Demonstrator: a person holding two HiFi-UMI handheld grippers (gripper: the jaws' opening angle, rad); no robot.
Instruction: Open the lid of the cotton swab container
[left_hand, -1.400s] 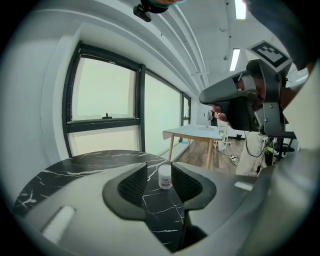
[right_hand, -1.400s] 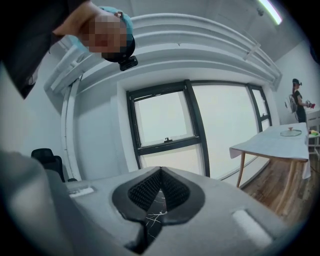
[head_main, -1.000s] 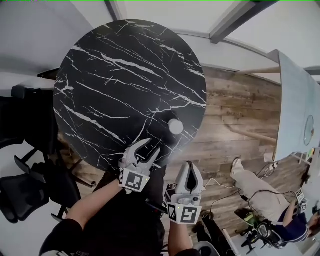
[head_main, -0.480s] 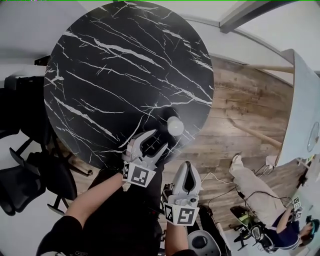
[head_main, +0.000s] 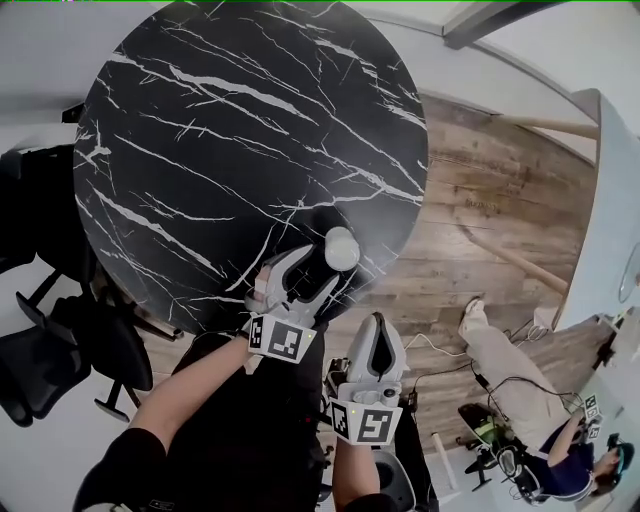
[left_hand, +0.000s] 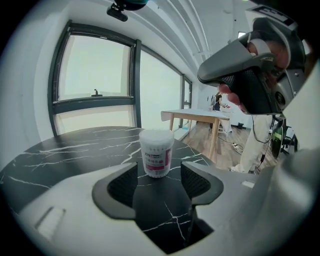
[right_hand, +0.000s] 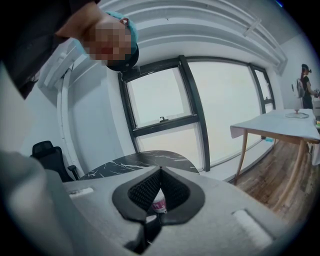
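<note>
The cotton swab container stands upright on the round black marble bench, close to its near-right edge. Its long axis is vertical, the white lid on top and the pink label facing the left claw. That claw is opening, jaws wide, with the container just ahead of their tips, untouched. The right claw is closed and empty, off the bench's near edge

Person is wearing a black top, sleeves short. Left gripper (jaws opening, nothing between them) and right gripper are showing pale grey shells, black ridged pads, black-and-white marker cubes.
</note>
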